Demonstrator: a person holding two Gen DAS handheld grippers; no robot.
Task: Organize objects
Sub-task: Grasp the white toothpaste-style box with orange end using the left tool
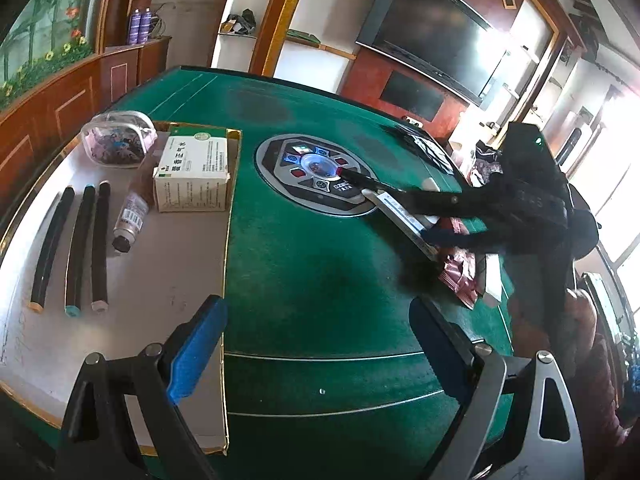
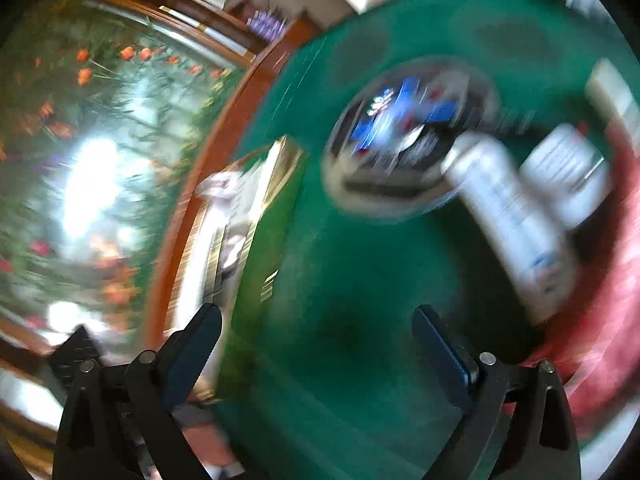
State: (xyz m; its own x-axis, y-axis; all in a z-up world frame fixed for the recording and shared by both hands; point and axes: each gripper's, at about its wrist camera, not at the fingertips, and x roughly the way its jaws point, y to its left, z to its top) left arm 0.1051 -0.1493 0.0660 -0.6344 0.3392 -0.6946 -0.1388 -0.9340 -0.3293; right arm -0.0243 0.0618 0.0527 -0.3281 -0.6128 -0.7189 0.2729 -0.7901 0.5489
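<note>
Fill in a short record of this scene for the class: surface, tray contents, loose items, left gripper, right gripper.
surface: green table with a round control panel in the middle
tray contents: three dark tubes, small bottle, white box, clear pouch on the white tray
loose items: white tube, pink packets
left gripper: open, empty
right gripper: open, empty, over the white tube
</note>
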